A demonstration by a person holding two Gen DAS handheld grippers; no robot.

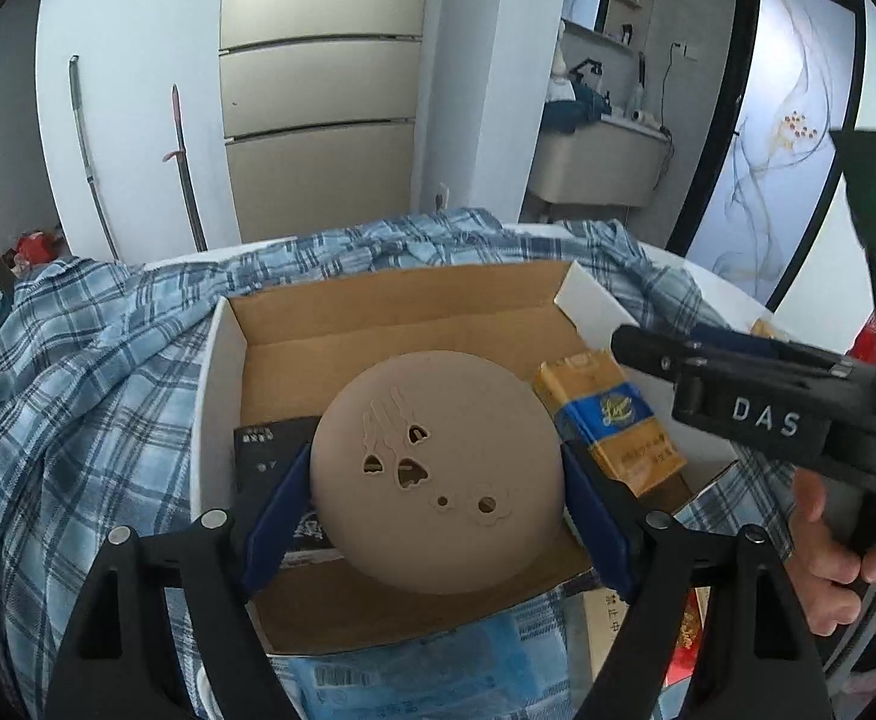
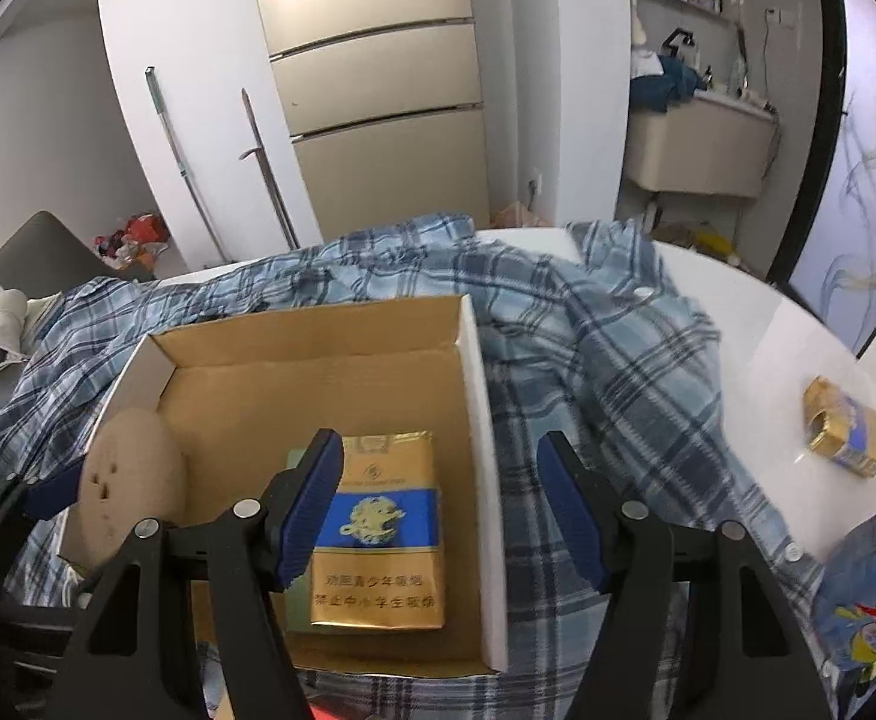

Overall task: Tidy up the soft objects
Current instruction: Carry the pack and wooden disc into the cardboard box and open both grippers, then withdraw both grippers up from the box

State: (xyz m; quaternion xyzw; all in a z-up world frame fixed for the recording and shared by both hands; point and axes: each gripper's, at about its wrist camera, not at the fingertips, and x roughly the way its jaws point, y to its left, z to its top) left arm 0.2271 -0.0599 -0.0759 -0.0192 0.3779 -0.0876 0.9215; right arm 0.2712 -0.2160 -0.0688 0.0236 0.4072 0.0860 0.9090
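Cardboard box (image 1: 390, 312), corrugated and open-topped, sits on your rumpled plaid shirt (image 1: 78, 360). Your left gripper (image 1: 438, 492) clamps a smooth tan dome (image 1: 432, 468) over it, seemingly soft. Your right gripper (image 2: 438, 510) gapes empty above the glossy gold-and-blue pack (image 2: 378, 528) inside.

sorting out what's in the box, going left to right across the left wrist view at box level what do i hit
plaid shirt → white box wall → black packet → tan round object, between the left hand-held gripper pads → gold and blue pack → right hand-held gripper
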